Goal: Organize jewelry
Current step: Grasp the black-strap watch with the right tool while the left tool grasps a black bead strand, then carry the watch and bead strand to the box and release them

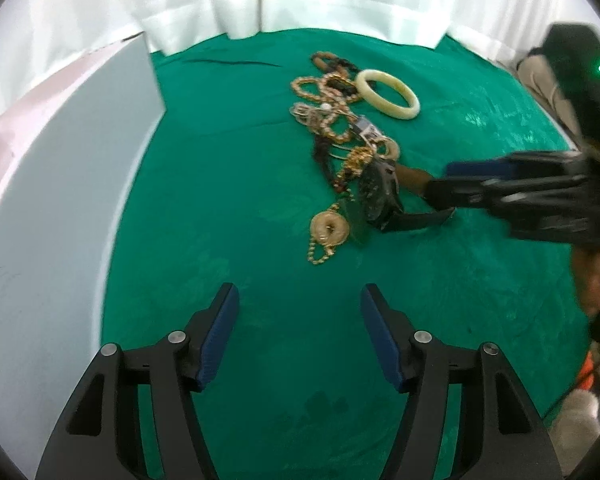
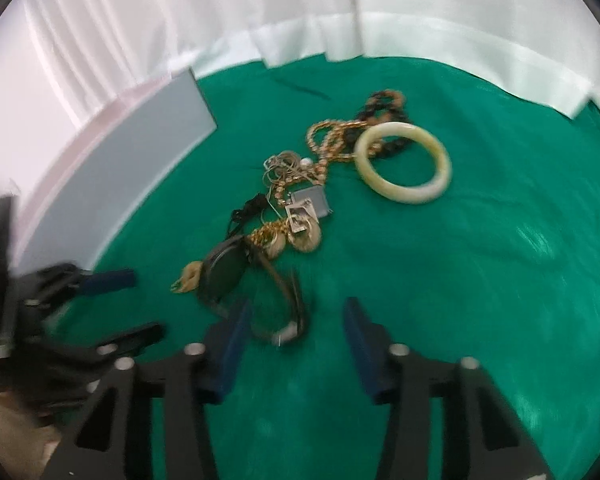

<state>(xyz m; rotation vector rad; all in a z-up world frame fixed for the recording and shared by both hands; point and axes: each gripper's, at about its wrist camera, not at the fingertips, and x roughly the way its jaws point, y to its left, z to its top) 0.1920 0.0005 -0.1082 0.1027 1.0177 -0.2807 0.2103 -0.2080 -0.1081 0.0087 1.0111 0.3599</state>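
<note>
Jewelry (image 2: 300, 196) is lying heaped on the bench (image 2: 480, 260), nothing sorted yet. Right gripper (image 2: 296, 332) is straddling the watch (image 2: 236, 276), jaws spread; left gripper (image 1: 298, 322) is hovering, jaws spread, empty.

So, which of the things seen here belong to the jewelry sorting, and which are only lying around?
Belong to the job:
- pale bangle
- gold chains
- dark beaded necklace
- watch with dark strap
- round gold pendant
- left gripper, right gripper, both open

Just around:
- green cloth
- white curtain
- grey board
</note>
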